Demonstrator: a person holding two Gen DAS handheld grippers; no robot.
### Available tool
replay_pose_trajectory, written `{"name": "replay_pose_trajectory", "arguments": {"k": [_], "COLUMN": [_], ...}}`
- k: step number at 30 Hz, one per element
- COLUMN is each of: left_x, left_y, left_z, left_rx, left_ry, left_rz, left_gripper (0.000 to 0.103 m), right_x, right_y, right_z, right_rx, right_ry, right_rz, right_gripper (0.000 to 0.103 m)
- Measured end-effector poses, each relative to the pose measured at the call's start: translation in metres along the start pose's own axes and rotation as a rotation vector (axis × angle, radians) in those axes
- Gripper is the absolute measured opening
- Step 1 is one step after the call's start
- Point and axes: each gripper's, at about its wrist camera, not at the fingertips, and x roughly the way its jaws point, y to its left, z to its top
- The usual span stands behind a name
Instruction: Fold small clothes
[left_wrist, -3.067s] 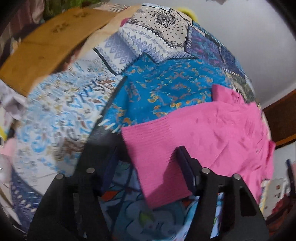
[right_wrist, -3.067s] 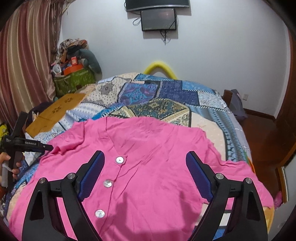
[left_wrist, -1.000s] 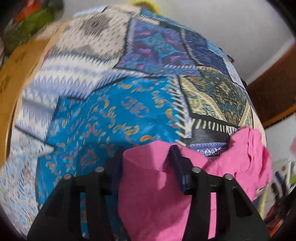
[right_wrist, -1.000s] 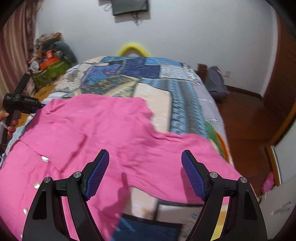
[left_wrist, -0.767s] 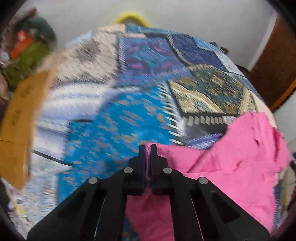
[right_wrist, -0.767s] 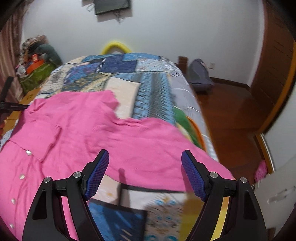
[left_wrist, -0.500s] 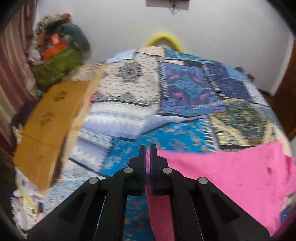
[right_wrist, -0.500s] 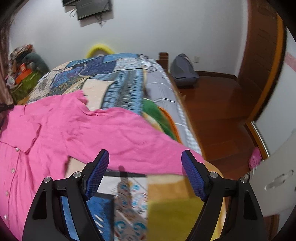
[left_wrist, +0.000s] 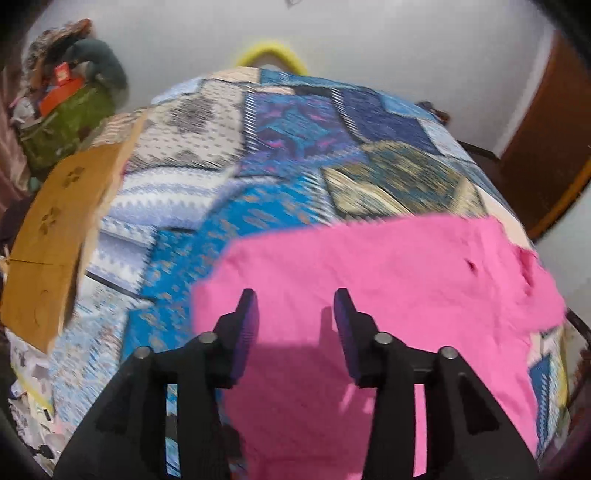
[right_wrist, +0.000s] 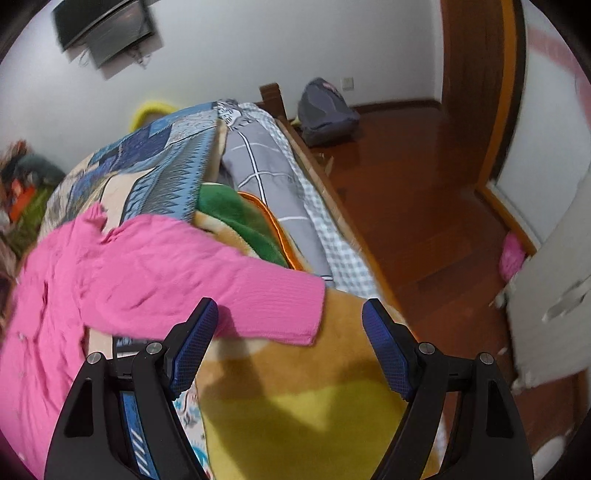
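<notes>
A pink buttoned cardigan (left_wrist: 369, 280) lies spread on the patchwork bedspread (left_wrist: 266, 155). My left gripper (left_wrist: 295, 314) hovers over the garment's folded-in left part. Its jaws are opening, and the cloth lies flat below them, not pinched. In the right wrist view the cardigan's right sleeve (right_wrist: 221, 284) stretches toward the bed's side, its ribbed cuff (right_wrist: 310, 314) lying on a yellow-brown blanket (right_wrist: 295, 398). My right gripper (right_wrist: 290, 347) stands open just in front of that cuff, with nothing between its fingers.
A brown cardboard sheet (left_wrist: 55, 229) lies on the bed's left side. A green bag with clutter (left_wrist: 62, 122) sits at the far left. To the right the bed edge drops to a wooden floor (right_wrist: 424, 206) with a grey backpack (right_wrist: 325, 110). A white cabinet (right_wrist: 554, 295) stands near right.
My left gripper shut on the pink sleeve, carried it over the garment, then let go and opened. My right gripper swung right along the other sleeve to its cuff, staying open.
</notes>
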Motion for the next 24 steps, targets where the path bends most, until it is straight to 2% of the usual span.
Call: {"name": "replay_pose_trajectory", "arguments": {"k": [1, 3, 5, 6, 8, 9, 10, 14, 18, 24], "left_x": [0.001, 0.005, 0.009, 0.013, 0.02, 0.024, 0.024, 0.022, 0.011, -0.013], "left_y": [-0.006, -0.015, -0.021, -0.024, -0.029, -0.031, -0.031, -0.028, -0.026, -0.012], "left_z": [-0.005, -0.014, -0.021, -0.025, -0.032, -0.034, -0.035, -0.036, -0.041, -0.051], "left_rx": [0.006, 0.017, 0.025, 0.031, 0.047, 0.051, 0.05, 0.033, 0.053, 0.045], "left_ry": [0.012, 0.037, 0.055, 0.064, 0.087, 0.094, 0.086, 0.095, 0.088, 0.058], "left_rz": [-0.014, -0.029, -0.036, -0.034, -0.019, -0.008, -0.002, -0.009, -0.004, -0.006], "left_gripper": [0.046, 0.049, 0.052, 0.052, 0.054, 0.056, 0.059, 0.06, 0.06, 0.06], "right_x": [0.005, 0.009, 0.011, 0.01, 0.007, 0.007, 0.004, -0.017, -0.048, -0.088], "right_y": [-0.002, -0.004, -0.001, 0.001, 0.005, 0.008, 0.011, 0.032, 0.064, 0.143], "right_z": [0.001, 0.001, 0.003, 0.003, 0.005, 0.007, 0.009, 0.02, 0.04, 0.07], "right_rx": [0.018, 0.041, 0.042, 0.035, 0.021, 0.016, 0.008, -0.053, -0.126, -0.279], "right_ry": [0.012, 0.014, 0.009, 0.006, 0.005, 0.012, 0.009, -0.041, -0.129, -0.234], "right_rz": [0.022, 0.05, 0.077, 0.087, 0.109, 0.121, 0.126, 0.12, 0.15, 0.263], "right_gripper": [0.078, 0.071, 0.055, 0.05, 0.027, 0.021, 0.009, 0.007, 0.006, 0.006]}}
